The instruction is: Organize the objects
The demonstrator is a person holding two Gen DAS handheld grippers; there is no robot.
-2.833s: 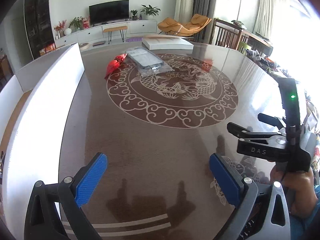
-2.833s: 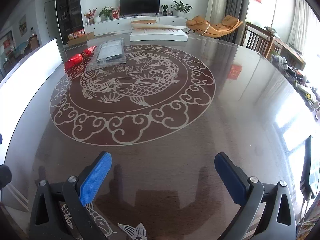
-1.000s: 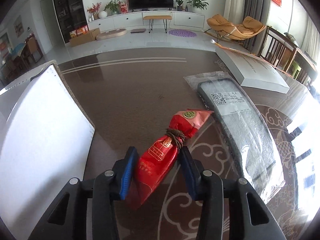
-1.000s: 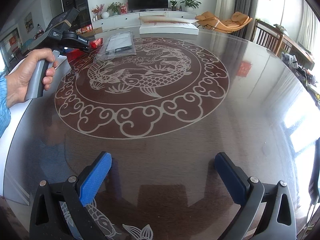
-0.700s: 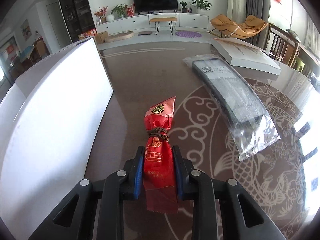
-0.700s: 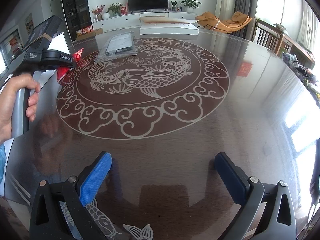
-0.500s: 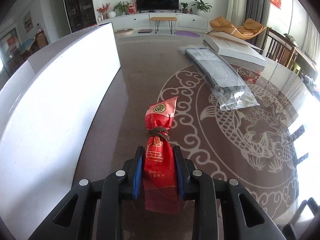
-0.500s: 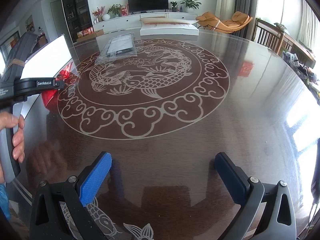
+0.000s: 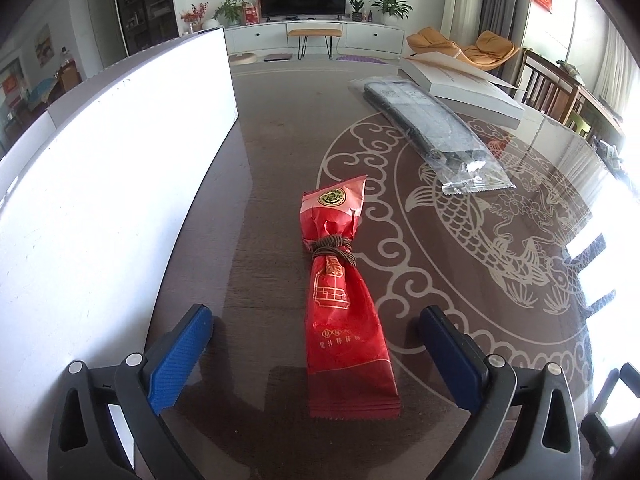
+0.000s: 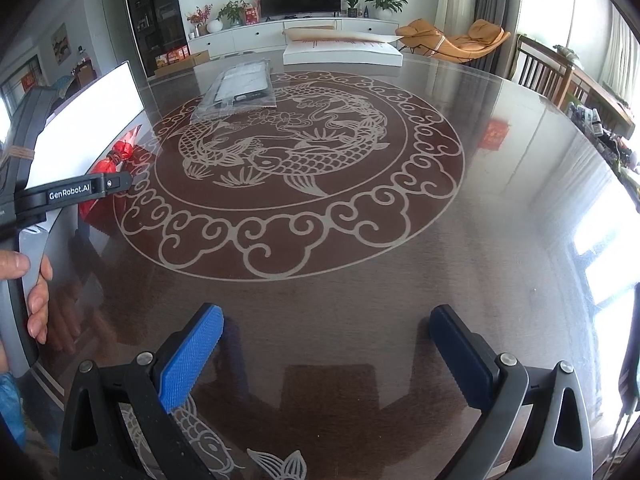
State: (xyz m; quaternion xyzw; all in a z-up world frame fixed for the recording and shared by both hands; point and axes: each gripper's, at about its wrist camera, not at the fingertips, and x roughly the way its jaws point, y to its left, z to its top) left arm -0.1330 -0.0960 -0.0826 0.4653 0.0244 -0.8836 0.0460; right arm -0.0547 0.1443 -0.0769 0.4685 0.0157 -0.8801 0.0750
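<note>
A red snack packet (image 9: 340, 296) tied with brown cord lies flat on the dark table (image 9: 272, 200), lengthwise between my left gripper's (image 9: 316, 344) open blue pads, touching neither. It also shows in the right wrist view (image 10: 106, 168), partly behind the left gripper's body. A clear bag holding a dark item (image 9: 432, 132) lies further back right; it also shows in the right wrist view (image 10: 240, 92). My right gripper (image 10: 326, 354) is open and empty over the table's near side.
A large white board (image 9: 100, 184) stands along the table's left edge, close to the packet. A flat white box (image 9: 460, 84) lies at the far edge behind the bag. Chairs and a cluttered side table stand to the right.
My left gripper carried the red packet toward the near left part of the table, set it down and opened. My right gripper has not moved.
</note>
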